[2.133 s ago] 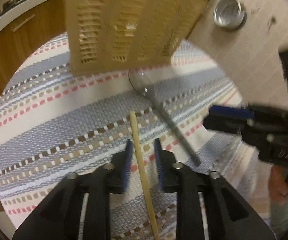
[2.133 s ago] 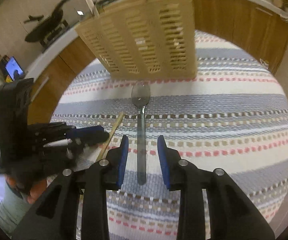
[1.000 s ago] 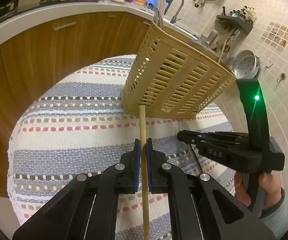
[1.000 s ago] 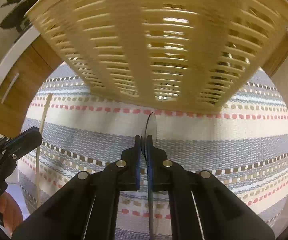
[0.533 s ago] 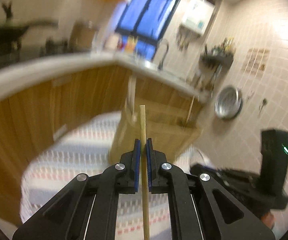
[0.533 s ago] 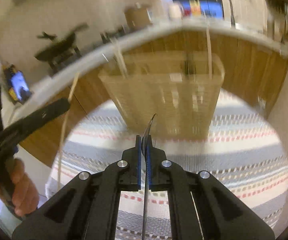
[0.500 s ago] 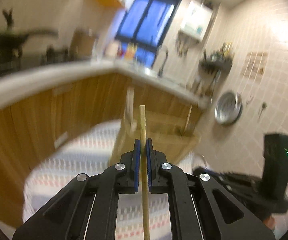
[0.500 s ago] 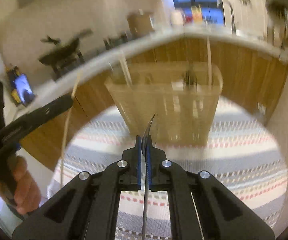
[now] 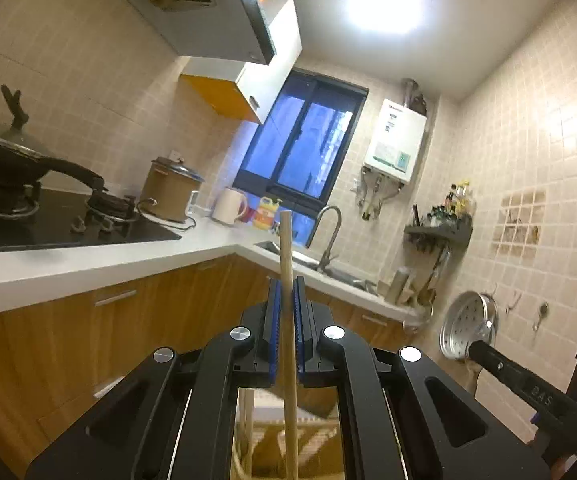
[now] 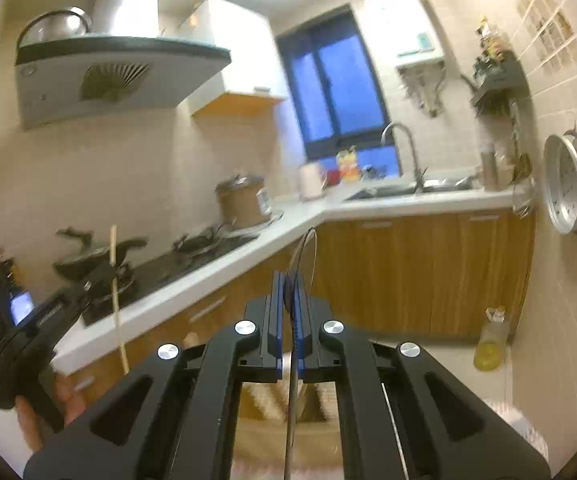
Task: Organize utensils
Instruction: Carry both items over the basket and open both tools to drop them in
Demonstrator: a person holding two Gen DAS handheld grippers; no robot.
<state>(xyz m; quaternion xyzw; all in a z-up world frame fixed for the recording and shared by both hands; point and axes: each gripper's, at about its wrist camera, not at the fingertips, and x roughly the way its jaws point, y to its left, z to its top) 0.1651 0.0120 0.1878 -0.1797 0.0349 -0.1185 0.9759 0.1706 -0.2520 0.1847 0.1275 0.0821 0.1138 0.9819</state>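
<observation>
My left gripper (image 9: 284,296) is shut on a wooden chopstick (image 9: 286,248), held upright with its tip pointing up. Its lower end hangs over the tan slotted utensil basket (image 9: 312,444), seen below between the gripper's arms. My right gripper (image 10: 288,292) is shut on a metal spoon (image 10: 306,252), bowl up and edge-on. The spoon's handle hangs down over the basket (image 10: 264,432). The left gripper with the chopstick (image 10: 114,280) shows at the left of the right wrist view. The right gripper shows at the lower right of the left wrist view (image 9: 528,388).
A kitchen lies ahead: white counter (image 9: 88,264), wooden cabinets (image 10: 428,272), stove with a black pan (image 9: 16,160), rice cooker (image 10: 242,200), kettle, sink with faucet (image 9: 328,236), a window. A steel steamer tray (image 10: 568,184) hangs on the tiled wall. An oil bottle (image 10: 490,340) stands on the floor.
Both grippers closed on the chopstick and the spoon, lifted them off the striped mat and tilted up. The views now face the kitchen, with the basket below.
</observation>
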